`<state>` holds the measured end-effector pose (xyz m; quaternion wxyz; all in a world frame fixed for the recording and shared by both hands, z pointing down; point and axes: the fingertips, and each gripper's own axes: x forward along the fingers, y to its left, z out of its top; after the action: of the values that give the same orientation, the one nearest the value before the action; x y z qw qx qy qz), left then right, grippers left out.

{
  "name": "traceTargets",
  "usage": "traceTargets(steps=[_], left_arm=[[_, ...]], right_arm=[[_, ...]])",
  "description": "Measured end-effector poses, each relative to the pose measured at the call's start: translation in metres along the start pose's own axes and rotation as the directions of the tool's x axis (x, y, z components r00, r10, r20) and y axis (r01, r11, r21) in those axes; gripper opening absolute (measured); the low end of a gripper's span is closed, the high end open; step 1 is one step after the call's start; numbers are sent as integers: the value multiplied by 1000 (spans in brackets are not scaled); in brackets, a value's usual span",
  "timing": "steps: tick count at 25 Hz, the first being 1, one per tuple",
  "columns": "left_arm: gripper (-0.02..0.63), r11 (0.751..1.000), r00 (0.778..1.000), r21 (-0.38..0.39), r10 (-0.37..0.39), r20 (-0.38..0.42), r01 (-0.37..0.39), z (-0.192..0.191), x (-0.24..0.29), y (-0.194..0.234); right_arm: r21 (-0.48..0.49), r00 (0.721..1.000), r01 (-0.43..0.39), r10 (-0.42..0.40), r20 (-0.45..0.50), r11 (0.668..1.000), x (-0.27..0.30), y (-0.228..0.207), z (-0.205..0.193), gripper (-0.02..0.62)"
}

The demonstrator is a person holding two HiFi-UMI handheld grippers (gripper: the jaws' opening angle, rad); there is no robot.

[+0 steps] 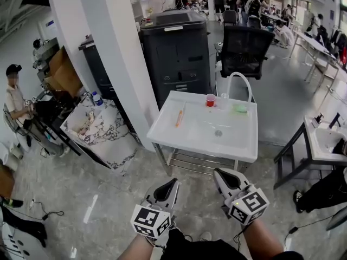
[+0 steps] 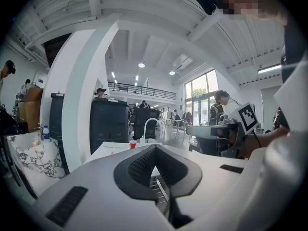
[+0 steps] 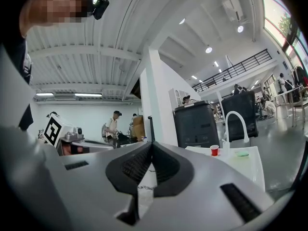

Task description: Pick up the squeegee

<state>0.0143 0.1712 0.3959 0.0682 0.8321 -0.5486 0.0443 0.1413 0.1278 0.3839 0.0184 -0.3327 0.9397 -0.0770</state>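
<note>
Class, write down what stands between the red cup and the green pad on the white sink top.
The white faucet rises between red cup and green pad, shown in the head and right gripper views.

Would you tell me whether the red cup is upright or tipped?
Upright: the red cup stands rim up on the white sink.

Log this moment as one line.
left gripper shut, empty | right gripper shut, empty | both short of sink | orange tool on sink top, untouched
</note>
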Motion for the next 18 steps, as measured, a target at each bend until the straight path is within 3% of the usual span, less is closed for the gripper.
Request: traceTargets(steps=[9,18], left_arm=[[17,999,999,-22,30,-12,-30,-4,-4,64],[17,999,999,-36,27,-29,-28,-5,3,157]], right_arm=[[21,1000,-14,14,-21,1000,60,12,-10,17],[28,1000,1,-1,-29,1000,151,26,-16,17]])
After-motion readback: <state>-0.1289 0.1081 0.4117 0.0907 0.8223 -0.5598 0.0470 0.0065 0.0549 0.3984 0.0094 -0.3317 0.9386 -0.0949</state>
